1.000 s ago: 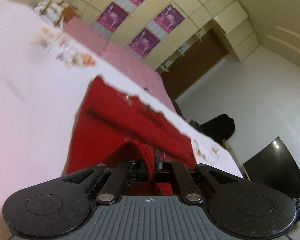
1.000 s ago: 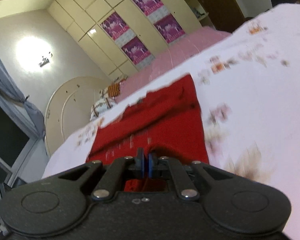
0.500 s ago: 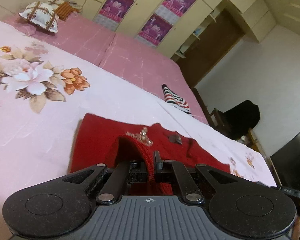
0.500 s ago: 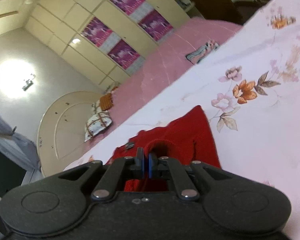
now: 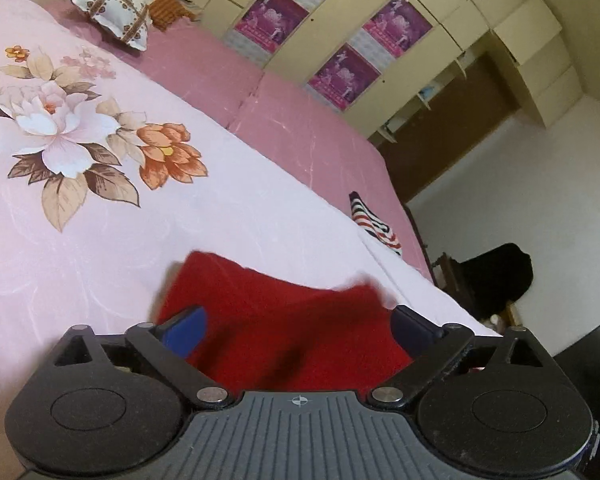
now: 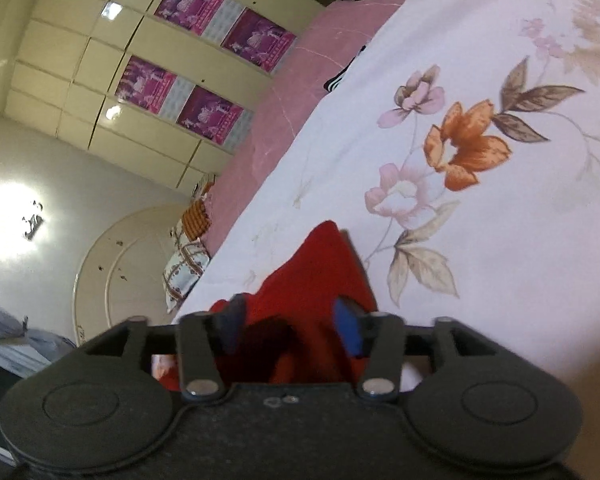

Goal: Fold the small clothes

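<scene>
A small red knit garment (image 5: pixel 276 320) lies on the floral bedsheet (image 5: pixel 100 216) just in front of both grippers. My left gripper (image 5: pixel 298 330) is open, its blue pads spread wide over the garment and holding nothing. In the right wrist view the same red garment (image 6: pixel 312 280) lies bunched between the fingers. My right gripper (image 6: pixel 290 330) is open too, its blue pads (image 6: pixel 348 332) apart on either side of the cloth. The garment's near edge is hidden behind the gripper bodies.
A striped folded cloth (image 5: pixel 374 222) lies farther along the bed near the pink mattress (image 5: pixel 300 128). Pillows (image 5: pixel 116 14) sit at the head of the bed. Wardrobe doors with purple posters (image 5: pixel 340 40) line the far wall. A dark chair (image 5: pixel 496 276) stands past the bed's edge.
Both grippers were shut on the red garment and have opened, letting it go. The garment has come down folded onto the sheet.
</scene>
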Available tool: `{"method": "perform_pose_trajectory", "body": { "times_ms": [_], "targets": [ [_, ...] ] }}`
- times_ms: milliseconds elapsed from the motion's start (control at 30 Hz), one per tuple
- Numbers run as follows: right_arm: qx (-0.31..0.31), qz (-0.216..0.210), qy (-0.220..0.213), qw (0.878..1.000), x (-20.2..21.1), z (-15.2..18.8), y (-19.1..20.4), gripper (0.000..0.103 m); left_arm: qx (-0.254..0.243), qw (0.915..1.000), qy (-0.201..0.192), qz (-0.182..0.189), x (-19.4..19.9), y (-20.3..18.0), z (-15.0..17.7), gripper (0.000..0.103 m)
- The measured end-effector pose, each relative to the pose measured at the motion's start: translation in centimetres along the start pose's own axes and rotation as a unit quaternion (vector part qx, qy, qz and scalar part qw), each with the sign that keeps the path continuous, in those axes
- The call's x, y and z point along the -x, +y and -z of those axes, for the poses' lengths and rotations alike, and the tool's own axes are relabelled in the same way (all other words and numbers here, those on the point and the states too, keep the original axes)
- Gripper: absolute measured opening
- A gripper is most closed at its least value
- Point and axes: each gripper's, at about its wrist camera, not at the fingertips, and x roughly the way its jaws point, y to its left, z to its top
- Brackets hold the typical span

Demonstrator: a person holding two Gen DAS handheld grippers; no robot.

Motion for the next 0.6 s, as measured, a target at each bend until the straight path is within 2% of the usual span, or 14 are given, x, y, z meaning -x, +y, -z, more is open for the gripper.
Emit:
{"method": "perform_pose_trajectory", "body": {
  "times_ms": [67,167,267,300,367,400,467,500,533,600],
  "targets": [
    [0.026,0.002,0.003,1.000,-0.4,0.1,0.4,0.051,-0.021,0.9996,0.011,-0.018,-0.4,0.0,-0.2,0.078],
    [0.073,0.009,-0.003,0.997,-0.1,0.2,1.6,0.052,-0.080,0.9957,0.027,-0.040,-0.9,-0.6,-0.2,0.073],
    [0.152,0.029,-0.015,0.988,0.6,0.1,3.6,0.052,-0.154,0.9852,0.041,-0.064,-1.3,-2.1,0.2,0.069],
    [0.179,0.038,-0.014,0.983,0.6,0.2,4.2,0.051,-0.176,0.9805,0.047,-0.074,-1.6,-2.6,0.3,0.063],
    [0.242,0.062,-0.012,0.968,0.3,0.6,5.8,0.050,-0.213,0.9714,0.050,-0.091,-2.0,-3.5,0.8,0.041],
    [0.270,0.069,-0.007,0.960,-0.1,0.9,6.6,0.049,-0.227,0.9679,0.048,-0.097,-2.1,-3.8,1.0,0.035],
    [0.320,0.091,0.010,0.943,-0.9,1.8,7.9,0.038,-0.240,0.9643,0.039,-0.103,-2.3,-4.3,1.4,0.020],
    [0.343,0.107,0.020,0.933,-1.4,2.4,8.4,0.033,-0.243,0.9637,0.034,-0.105,-2.2,-4.5,1.6,0.017],
    [0.358,0.119,0.030,0.926,-2.0,2.9,8.9,0.020,-0.248,0.9624,0.026,-0.108,-2.1,-4.6,1.9,0.015],
    [0.391,0.133,0.034,0.910,-2.4,4.0,9.4,0.015,-0.258,0.9597,0.013,-0.112,-1.9,-4.8,2.4,0.011]
  ]
}}
